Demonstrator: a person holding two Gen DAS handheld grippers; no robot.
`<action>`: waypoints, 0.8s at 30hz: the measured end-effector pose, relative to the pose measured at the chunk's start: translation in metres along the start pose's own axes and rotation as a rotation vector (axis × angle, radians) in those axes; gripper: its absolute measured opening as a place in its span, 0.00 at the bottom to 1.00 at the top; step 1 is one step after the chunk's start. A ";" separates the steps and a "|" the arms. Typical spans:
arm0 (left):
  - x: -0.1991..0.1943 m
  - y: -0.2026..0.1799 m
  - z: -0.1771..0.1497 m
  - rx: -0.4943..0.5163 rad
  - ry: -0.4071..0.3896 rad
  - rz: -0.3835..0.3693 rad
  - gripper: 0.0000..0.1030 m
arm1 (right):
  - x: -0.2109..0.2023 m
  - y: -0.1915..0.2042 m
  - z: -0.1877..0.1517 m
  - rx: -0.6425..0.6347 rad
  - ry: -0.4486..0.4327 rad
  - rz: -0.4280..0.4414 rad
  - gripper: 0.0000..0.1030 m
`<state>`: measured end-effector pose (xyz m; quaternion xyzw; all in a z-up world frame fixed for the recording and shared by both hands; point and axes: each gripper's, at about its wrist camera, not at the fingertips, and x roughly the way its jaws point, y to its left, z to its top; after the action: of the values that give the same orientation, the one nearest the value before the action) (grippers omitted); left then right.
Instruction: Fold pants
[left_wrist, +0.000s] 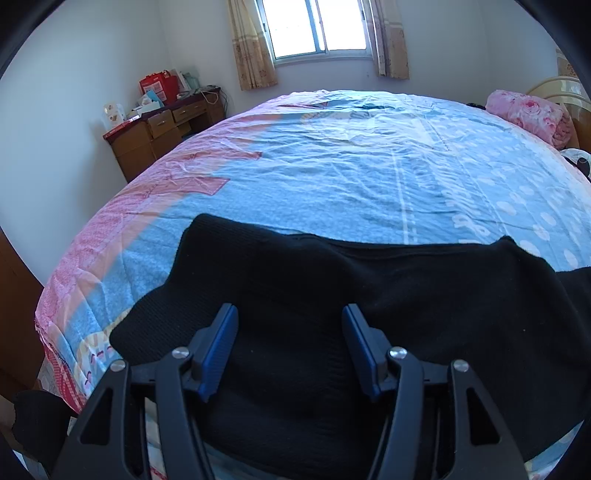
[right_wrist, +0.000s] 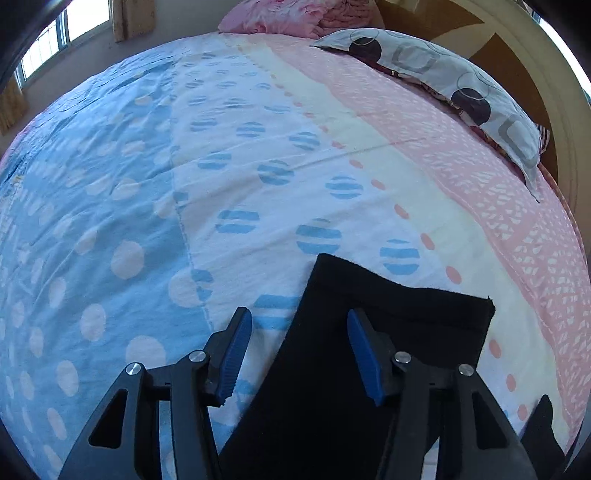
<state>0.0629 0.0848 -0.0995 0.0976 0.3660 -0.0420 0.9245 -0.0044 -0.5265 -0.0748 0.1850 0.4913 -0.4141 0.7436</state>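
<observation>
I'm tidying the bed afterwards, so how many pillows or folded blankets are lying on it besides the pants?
2: a grey pillow with circles along the headboard edge, and a pink floral blanket bundled at the far corner beside it. More may lie outside both views.

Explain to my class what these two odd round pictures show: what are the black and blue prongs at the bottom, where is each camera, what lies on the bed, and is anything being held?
No robot here: a person holds a two-finger gripper in each hand, and each carries a wide-angle camera looking along its fingers. One picture comes from the left gripper, the other from the right gripper. The blue parts are the finger pads. Black pants lie on a bed sheet patterned in blue and pink: the left view shows their wide end, the right a leg end. Both grippers hover open above the cloth; nothing is held. A pillow lies at the headboard.
</observation>
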 end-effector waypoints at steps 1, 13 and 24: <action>0.000 0.000 0.000 -0.002 0.001 -0.002 0.59 | -0.001 -0.003 0.000 0.005 0.005 -0.002 0.41; 0.002 0.000 0.002 -0.013 0.016 -0.011 0.61 | -0.080 -0.118 -0.033 0.238 -0.179 0.532 0.05; 0.003 -0.003 0.004 -0.022 0.029 0.010 0.65 | -0.106 -0.270 -0.172 0.591 -0.302 0.705 0.05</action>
<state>0.0673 0.0808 -0.0988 0.0897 0.3793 -0.0318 0.9204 -0.3379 -0.5224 -0.0224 0.4815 0.1465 -0.2808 0.8172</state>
